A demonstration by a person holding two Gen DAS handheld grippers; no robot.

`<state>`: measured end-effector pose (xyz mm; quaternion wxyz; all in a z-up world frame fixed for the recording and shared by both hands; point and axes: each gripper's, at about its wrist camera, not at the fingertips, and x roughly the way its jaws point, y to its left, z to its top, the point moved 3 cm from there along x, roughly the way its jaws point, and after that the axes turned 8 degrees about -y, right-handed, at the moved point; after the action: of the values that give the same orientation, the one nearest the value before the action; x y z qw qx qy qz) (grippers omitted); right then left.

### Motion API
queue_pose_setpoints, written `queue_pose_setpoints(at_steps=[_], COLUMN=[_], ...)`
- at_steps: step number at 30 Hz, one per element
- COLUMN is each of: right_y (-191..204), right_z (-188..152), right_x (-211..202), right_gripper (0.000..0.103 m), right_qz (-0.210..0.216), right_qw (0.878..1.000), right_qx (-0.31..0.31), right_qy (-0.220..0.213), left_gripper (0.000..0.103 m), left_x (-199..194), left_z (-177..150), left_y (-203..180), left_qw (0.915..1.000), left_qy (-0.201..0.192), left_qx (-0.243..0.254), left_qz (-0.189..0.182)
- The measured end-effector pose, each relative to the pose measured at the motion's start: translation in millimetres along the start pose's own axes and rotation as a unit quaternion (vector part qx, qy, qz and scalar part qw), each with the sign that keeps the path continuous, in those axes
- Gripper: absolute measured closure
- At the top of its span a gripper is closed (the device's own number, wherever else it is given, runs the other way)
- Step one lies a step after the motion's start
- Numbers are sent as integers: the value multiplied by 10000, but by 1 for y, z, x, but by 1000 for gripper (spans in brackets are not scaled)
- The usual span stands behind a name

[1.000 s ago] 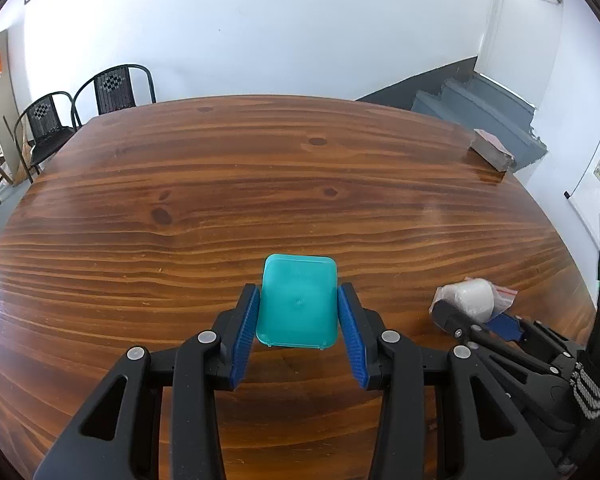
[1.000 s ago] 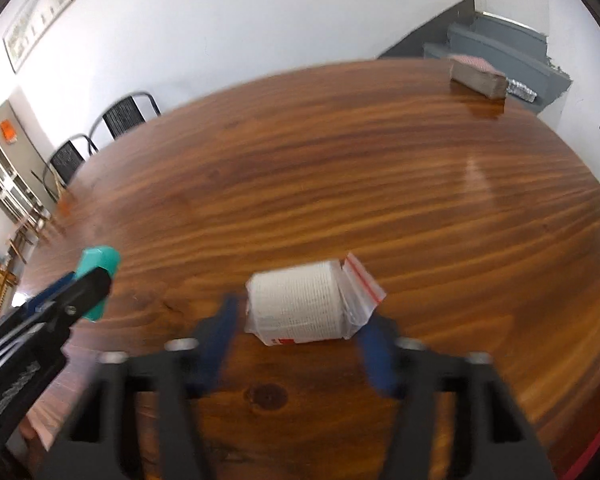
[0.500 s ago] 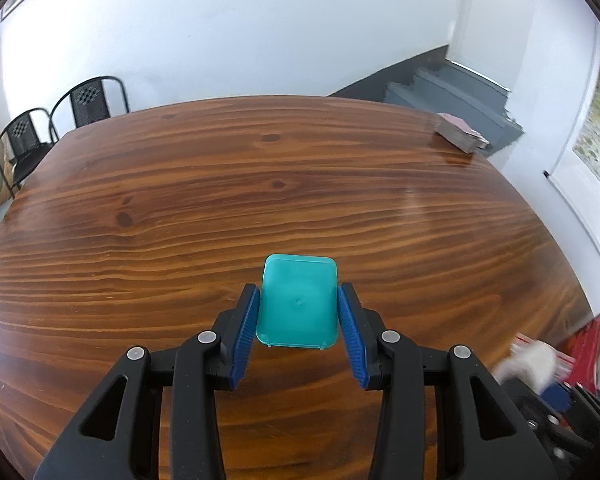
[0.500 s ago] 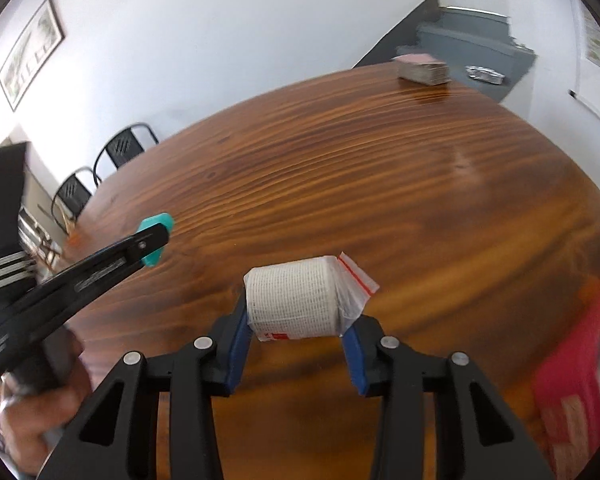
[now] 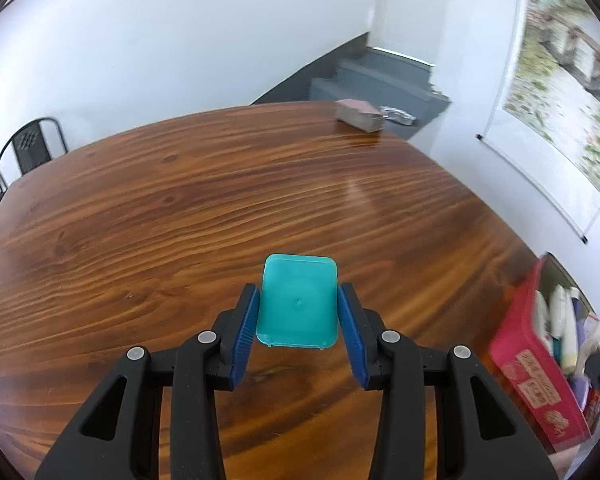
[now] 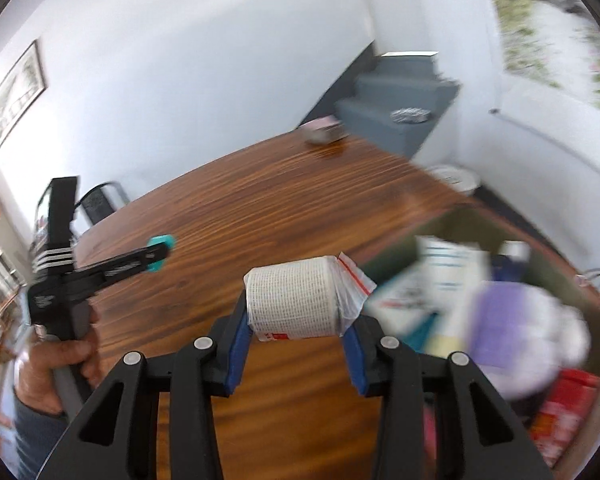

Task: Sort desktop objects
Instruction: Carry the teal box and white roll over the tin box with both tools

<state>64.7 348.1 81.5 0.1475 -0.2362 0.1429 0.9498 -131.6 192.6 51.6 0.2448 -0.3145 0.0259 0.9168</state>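
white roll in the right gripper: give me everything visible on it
The white roll looks like gauze or woven bandage: a short cylinder with a fine mesh texture, sealed in a clear zip bag whose red-striped closure sticks out to the right. A label with red print shows at its lower front edge. It lies on its side, clamped between the blue pads of the right gripper, lifted clear of the wooden table. Nothing else touches it.

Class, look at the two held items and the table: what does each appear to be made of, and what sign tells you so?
Teal box: probably moulded plastic, smooth and semi-glossy, with rounded corners and a rim. White roll: seemingly woven gauze, with a visible mesh texture, inside a clear plastic zip bag with a red strip. Table: apparently varnished wood, with grain, knots and glossy reflections.
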Motion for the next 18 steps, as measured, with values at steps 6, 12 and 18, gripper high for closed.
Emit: queue_pose_setpoints(at_steps=[6,12,18], right_y=[-52,-62,-84], right_z=[-5,-29,-36], right_x=[-37,-44,-36], right_gripper=[58,58,58], right_qz=[-661,-782,-952], right_qw=[9973,9969,9953], right_qx=[164,-92,-189], right_qy=[-274,-47,42], left_gripper=[60,60,60], left_x=[-17,-34,-47], left_z=[1,-2,-7], left_y=[-31,-64,-88], left_qw=[9990,9954,9911], left_qy=[-113,-145,-89], left_qx=[191,385,289], left_qz=[-375,-870,-1295])
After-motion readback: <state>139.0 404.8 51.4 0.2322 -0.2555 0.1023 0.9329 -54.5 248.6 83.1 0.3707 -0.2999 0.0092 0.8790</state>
